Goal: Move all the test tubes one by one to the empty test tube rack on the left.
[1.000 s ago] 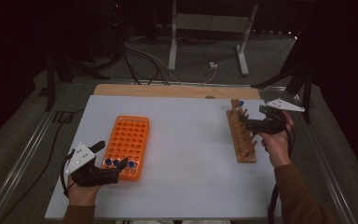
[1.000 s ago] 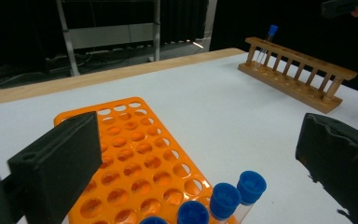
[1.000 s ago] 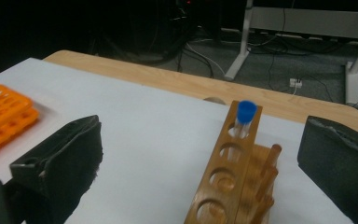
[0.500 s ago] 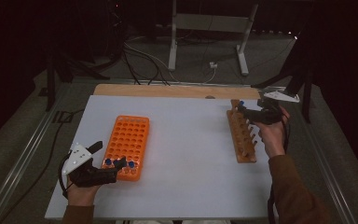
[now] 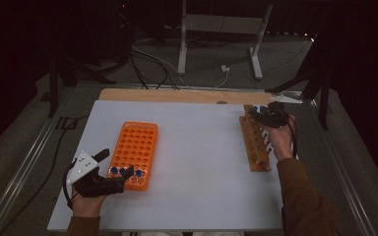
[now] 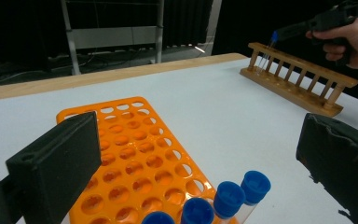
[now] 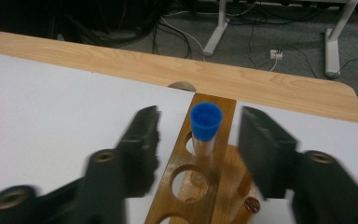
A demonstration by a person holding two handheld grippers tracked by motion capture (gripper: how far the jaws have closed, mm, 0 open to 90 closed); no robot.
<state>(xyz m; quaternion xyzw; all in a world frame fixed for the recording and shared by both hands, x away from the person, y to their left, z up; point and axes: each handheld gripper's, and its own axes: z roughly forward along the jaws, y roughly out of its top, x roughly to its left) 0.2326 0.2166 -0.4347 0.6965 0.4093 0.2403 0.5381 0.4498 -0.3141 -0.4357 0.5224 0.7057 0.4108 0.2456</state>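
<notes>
A dim room with black walls surrounds the white-topped counter (image 5: pixel 202 162), whose far edge is a pale wooden strip (image 5: pixel 177 96). Beyond it lies grey carpeted floor (image 5: pixel 211 54) strewn with black and white cables (image 5: pixel 147 54). A grey metal frame on two legs (image 5: pixel 221 29) stands at the back. Metal rails (image 5: pixel 24 162) flank the counter's sides.

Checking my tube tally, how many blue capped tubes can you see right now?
5. Four blue-capped tubes stand in the near end of the orange rack. One blue-capped tube stands in the wooden rack's far end hole, between the right gripper's open fingers.
</notes>
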